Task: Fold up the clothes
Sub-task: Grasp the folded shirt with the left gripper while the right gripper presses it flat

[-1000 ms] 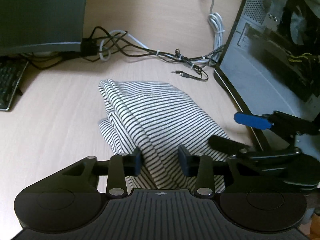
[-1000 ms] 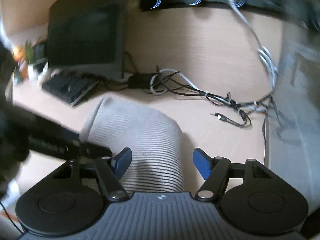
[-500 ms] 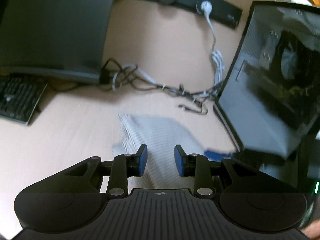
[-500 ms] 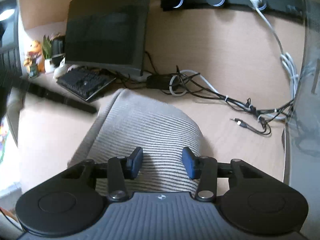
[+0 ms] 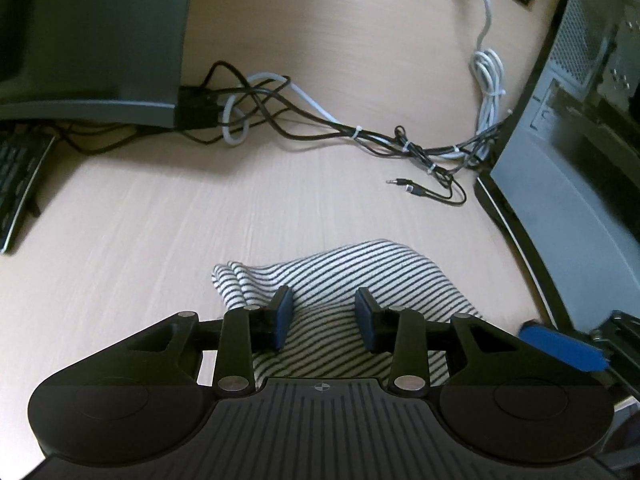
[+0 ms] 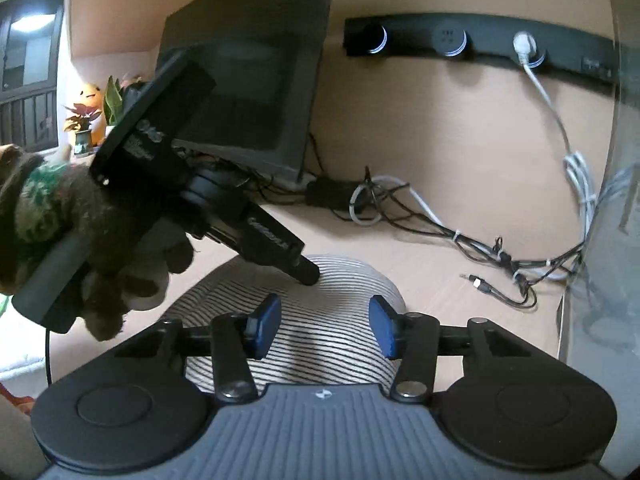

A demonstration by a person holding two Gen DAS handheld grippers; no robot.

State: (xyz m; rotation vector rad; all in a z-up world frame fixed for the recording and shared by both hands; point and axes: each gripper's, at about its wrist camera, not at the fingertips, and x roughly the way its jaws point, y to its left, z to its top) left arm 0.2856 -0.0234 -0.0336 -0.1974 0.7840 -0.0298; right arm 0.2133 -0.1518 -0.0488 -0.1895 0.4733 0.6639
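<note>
A black-and-white striped garment (image 5: pixel 344 280) lies folded in a bundle on the light wood desk; it also shows in the right wrist view (image 6: pixel 320 320). My left gripper (image 5: pixel 323 316) is open just above the garment's near part, nothing between its blue pads. My right gripper (image 6: pixel 323 326) is open over the garment, empty. In the right wrist view the left gripper (image 6: pixel 308 274) reaches in from the left with its tip on the cloth, held by a gloved hand (image 6: pixel 100 240). A blue pad of the right gripper (image 5: pixel 560 350) shows at lower right in the left wrist view.
A dark monitor (image 5: pixel 88 40) and keyboard (image 5: pixel 16 184) stand at the left. A tangle of cables (image 5: pixel 360 136) runs across the desk behind the garment. A computer case (image 5: pixel 576 152) stands at the right. A black power strip (image 6: pixel 480 44) is on the back wall.
My left gripper has dropped back low over the garment and its jaws have widened. My right gripper's jaws have opened wider; the left gripper now reaches across in front of it.
</note>
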